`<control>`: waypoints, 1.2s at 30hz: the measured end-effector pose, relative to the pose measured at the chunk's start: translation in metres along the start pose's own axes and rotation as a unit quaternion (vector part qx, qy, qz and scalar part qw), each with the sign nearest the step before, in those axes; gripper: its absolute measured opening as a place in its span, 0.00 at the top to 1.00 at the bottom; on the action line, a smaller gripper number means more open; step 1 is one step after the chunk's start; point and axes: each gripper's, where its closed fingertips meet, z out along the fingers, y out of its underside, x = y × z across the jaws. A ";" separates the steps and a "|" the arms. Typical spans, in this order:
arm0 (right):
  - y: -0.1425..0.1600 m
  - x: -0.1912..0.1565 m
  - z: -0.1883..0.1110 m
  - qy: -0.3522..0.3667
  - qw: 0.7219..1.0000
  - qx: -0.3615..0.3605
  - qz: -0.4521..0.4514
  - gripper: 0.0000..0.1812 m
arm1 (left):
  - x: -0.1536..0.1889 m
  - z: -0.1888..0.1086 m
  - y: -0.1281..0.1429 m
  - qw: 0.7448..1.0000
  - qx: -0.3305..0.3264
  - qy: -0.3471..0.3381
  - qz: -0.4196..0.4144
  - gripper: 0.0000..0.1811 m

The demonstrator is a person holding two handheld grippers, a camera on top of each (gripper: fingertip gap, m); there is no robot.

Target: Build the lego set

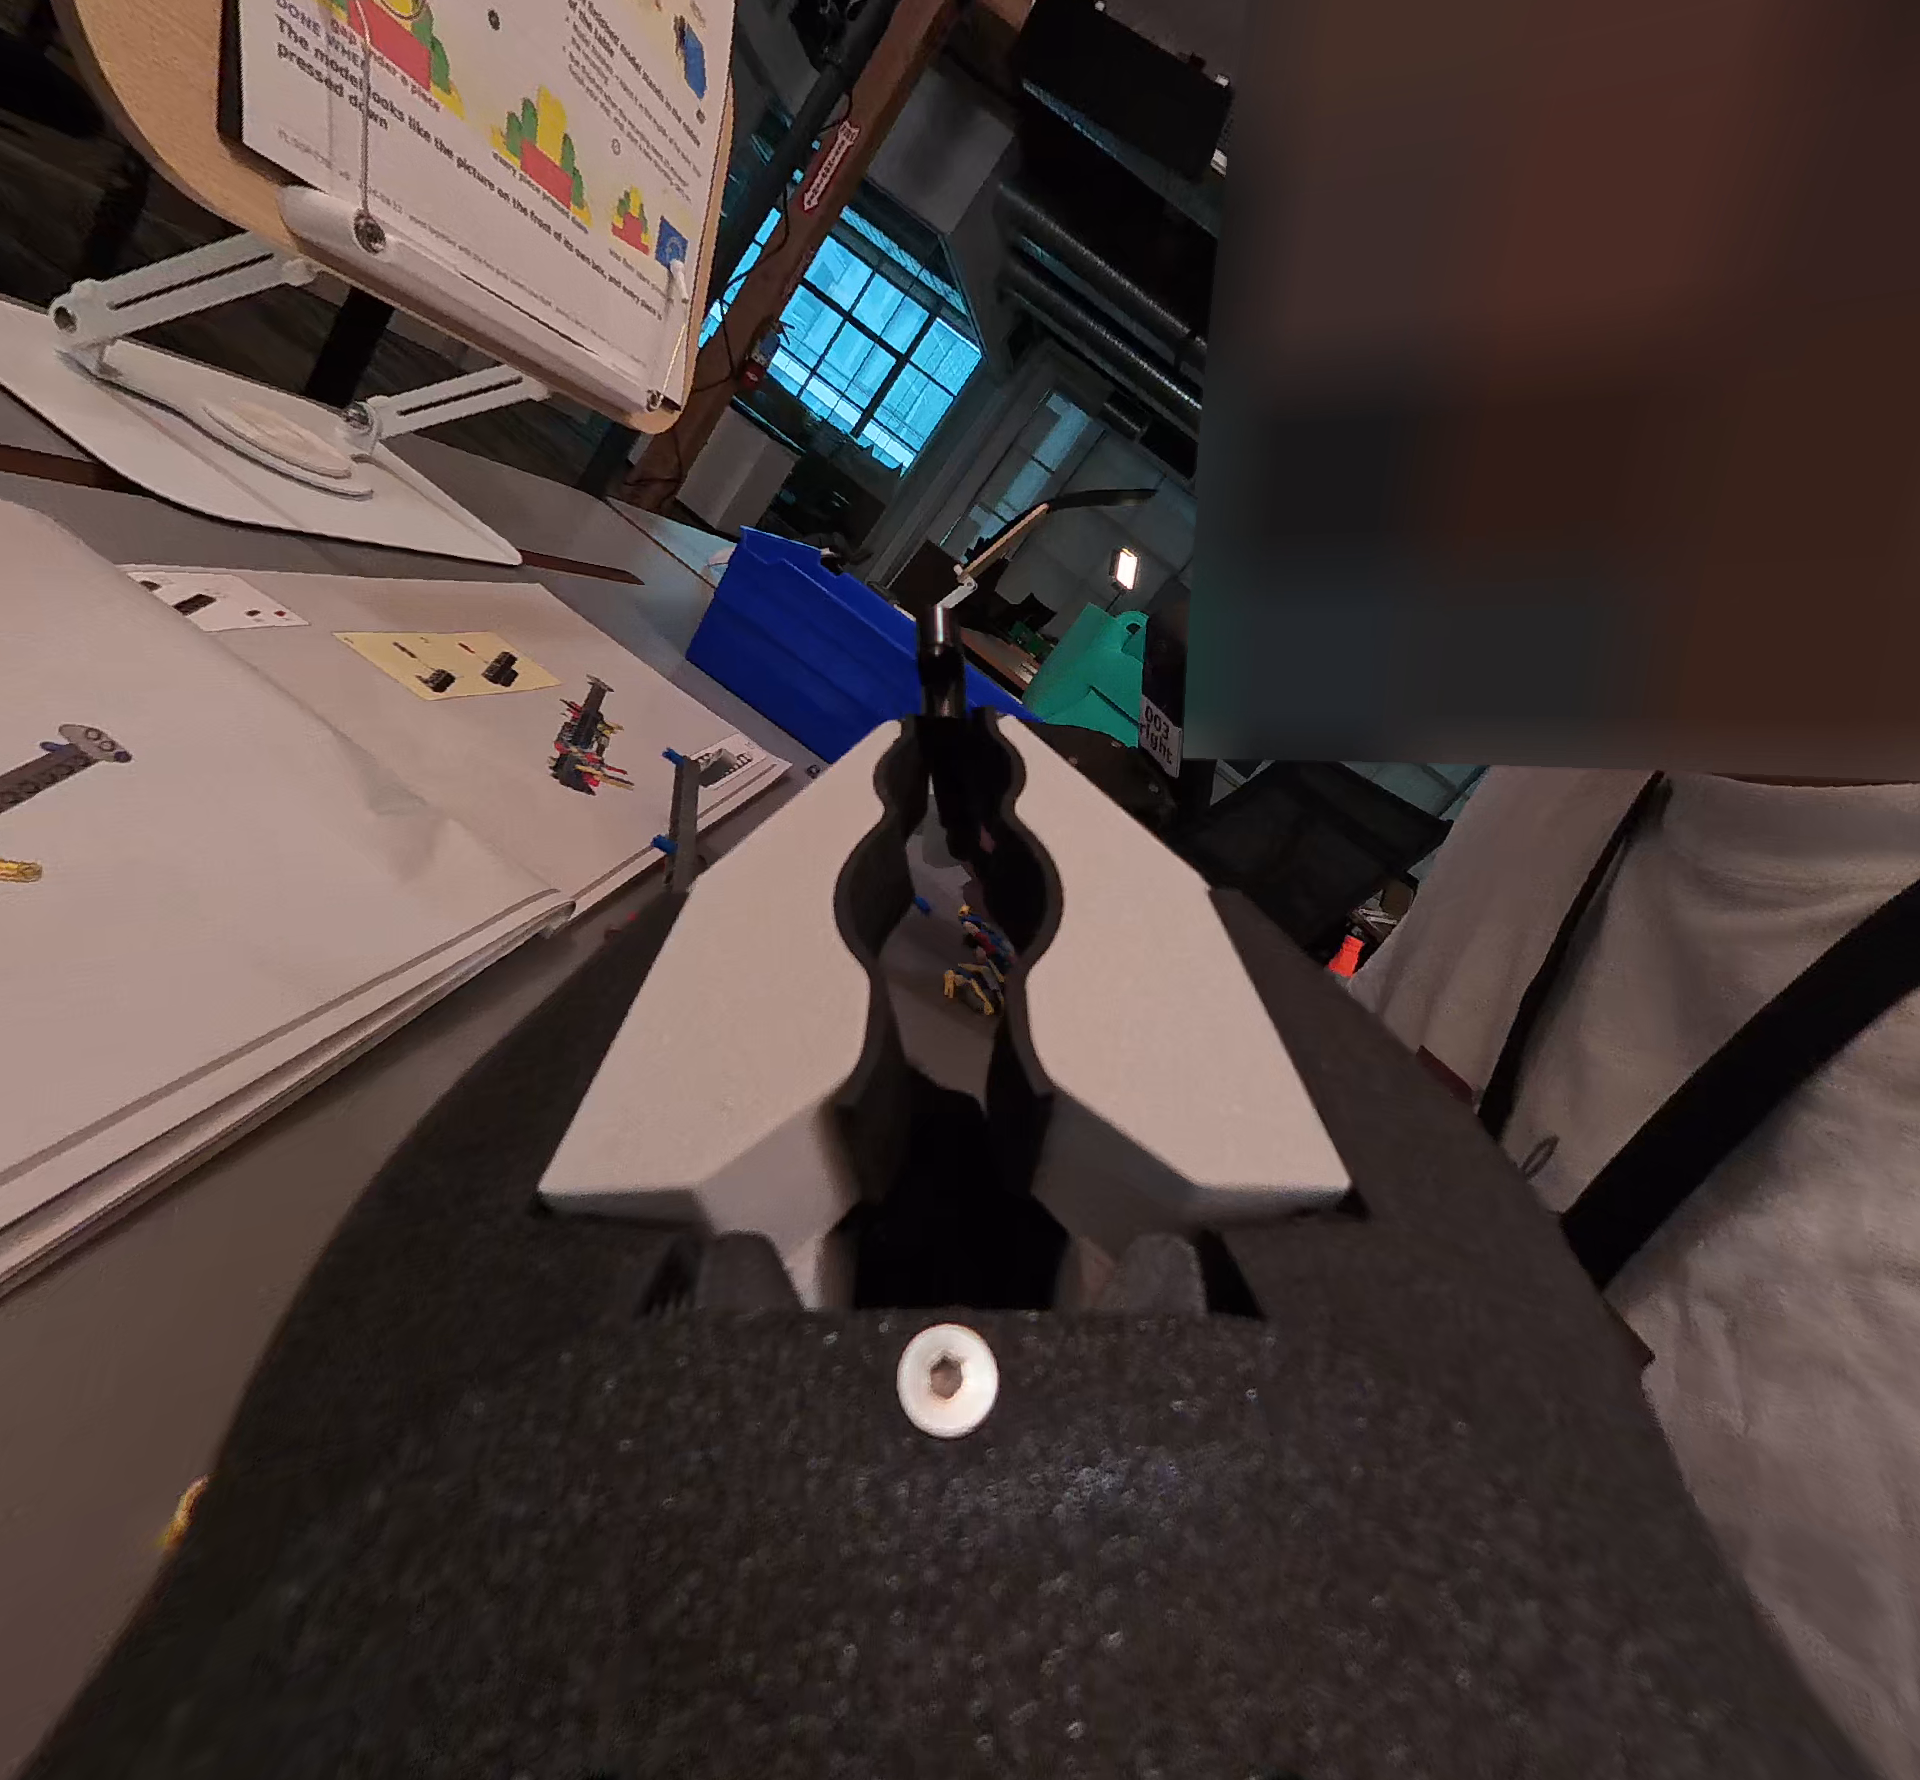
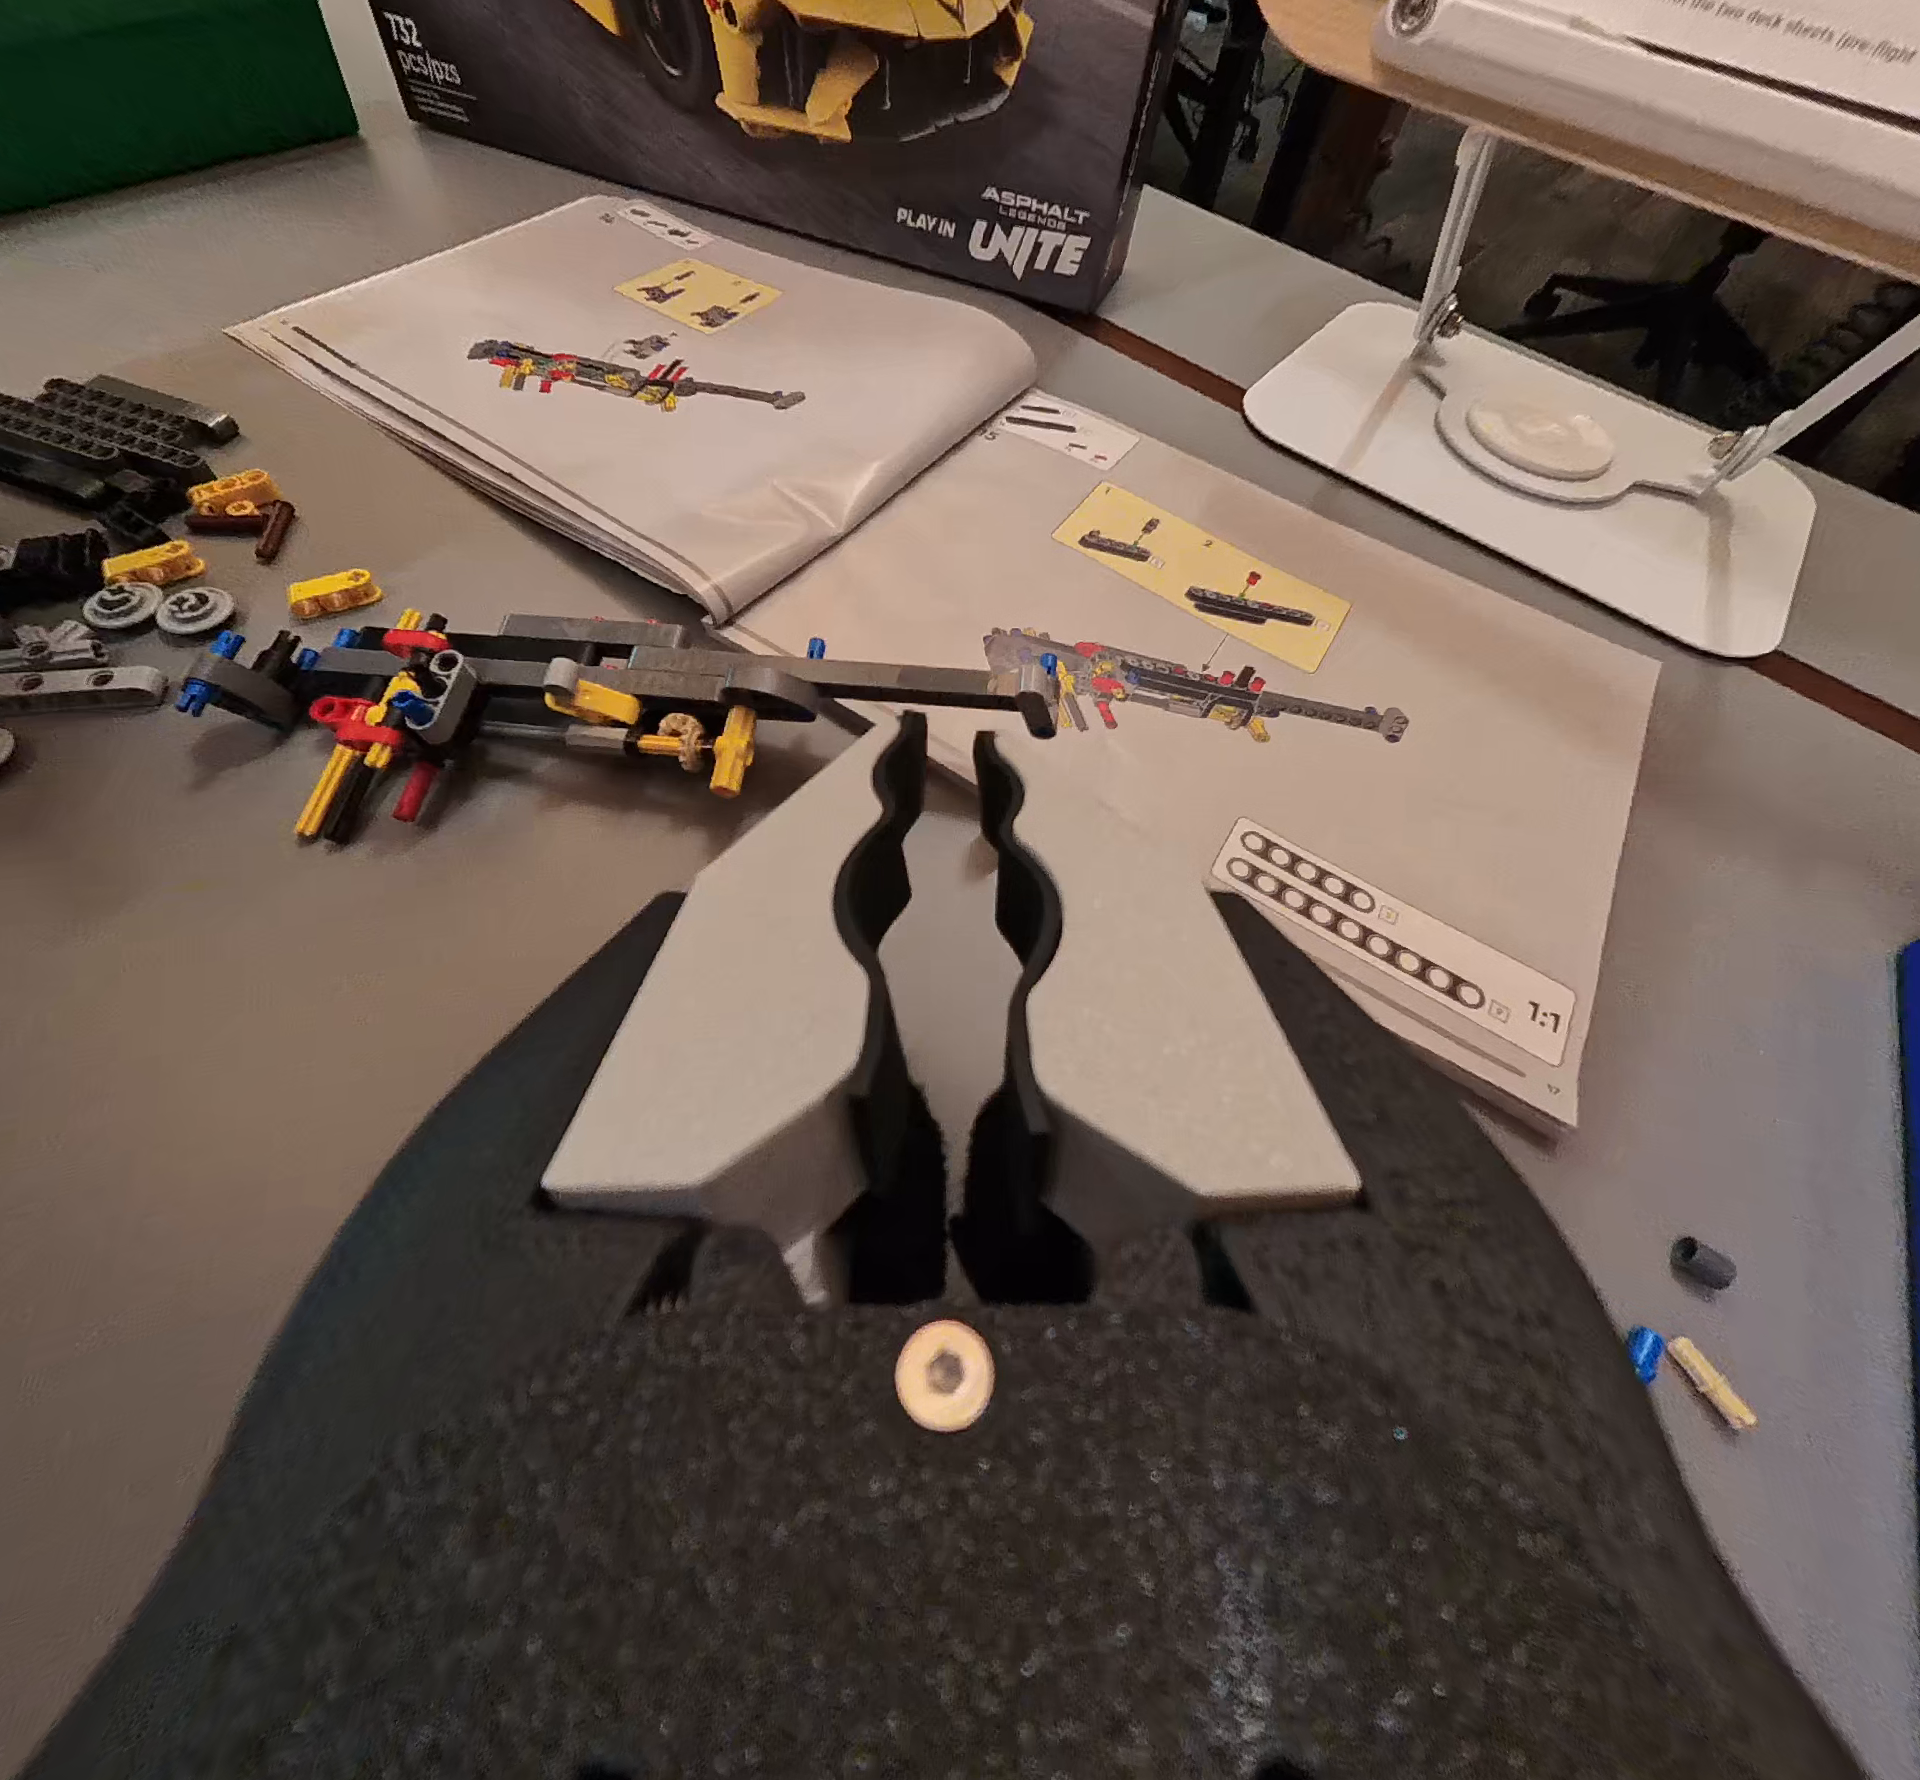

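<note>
My left gripper [image 1: 940, 743] is shut on a thin black Lego piece [image 1: 940, 670] with a grey tip. The piece sticks out past the fingertips, and the gripper is raised off the table. My right gripper [image 2: 948, 743] is open by a narrow gap and empty. It hovers just in front of the half-built Lego assembly [image 2: 582, 691], a long black and grey beam frame with yellow, red and blue pins, lying on the grey table. Part of the assembly shows through the left finger gap [image 1: 977, 961]. The open instruction booklet [image 2: 1247, 795] lies under the assembly's right end.
Loose black, yellow and grey parts [image 2: 135, 504] lie at the left. The set's box [image 2: 779, 47] stands behind. A white stand [image 2: 1538, 452] holding a sheet is back right. Small pins [image 2: 1712, 1382] and a dark bush [image 2: 1702, 1263] lie at the right. A blue bin [image 1: 810, 639] and a person's white shirt [image 1: 1714, 1107] show in the left wrist view. Across from one pair of fingers to the other is roughly 20 cm. To the dark bush [image 2: 1702, 1263]: right tips about 20 cm, left tips about 40 cm.
</note>
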 end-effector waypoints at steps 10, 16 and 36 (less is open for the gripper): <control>-0.020 -0.044 -0.007 -0.091 0.995 0.045 -0.009 0.93 | 0.017 0.007 0.008 0.999 -0.010 0.014 0.046 0.97; -0.067 -0.146 -0.026 -0.357 0.924 0.111 0.084 0.83 | 0.042 0.021 0.031 0.996 -0.049 0.066 0.043 0.97; -0.072 -0.175 -0.030 -0.427 0.879 0.100 0.187 0.97 | 0.057 0.036 0.048 0.994 -0.063 0.083 0.022 0.97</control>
